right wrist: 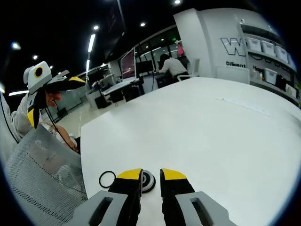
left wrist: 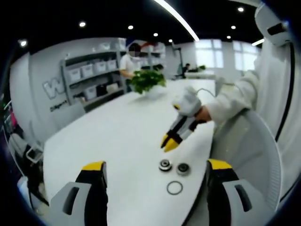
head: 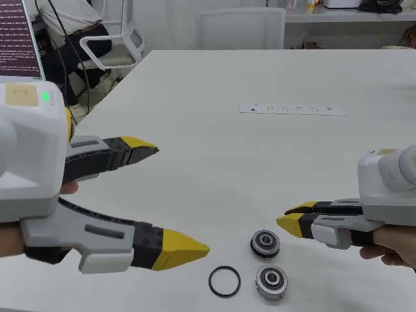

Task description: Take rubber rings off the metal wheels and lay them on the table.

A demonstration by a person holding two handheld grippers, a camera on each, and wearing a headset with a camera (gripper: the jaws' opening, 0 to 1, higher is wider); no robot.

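two metal wheels (head: 265,243) in head view, one past the narrow right hand-held gripper (right wrist: 150,175); left hand-held gripper (head: 179,198) wide

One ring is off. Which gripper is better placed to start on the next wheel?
Probably right. The right gripper, jaws narrowly open, points at the far wheel, tips just short of it. The left gripper, wide open, sits farther off, beyond the loose ring.

Head view down over table (head: 260,162); low opposing gripper views, metal wheels (head: 265,243) shared.

Shiny metal wheels (head: 265,242), matt rubber ring (head: 210,281) (black), smooth white table (head: 214,130).
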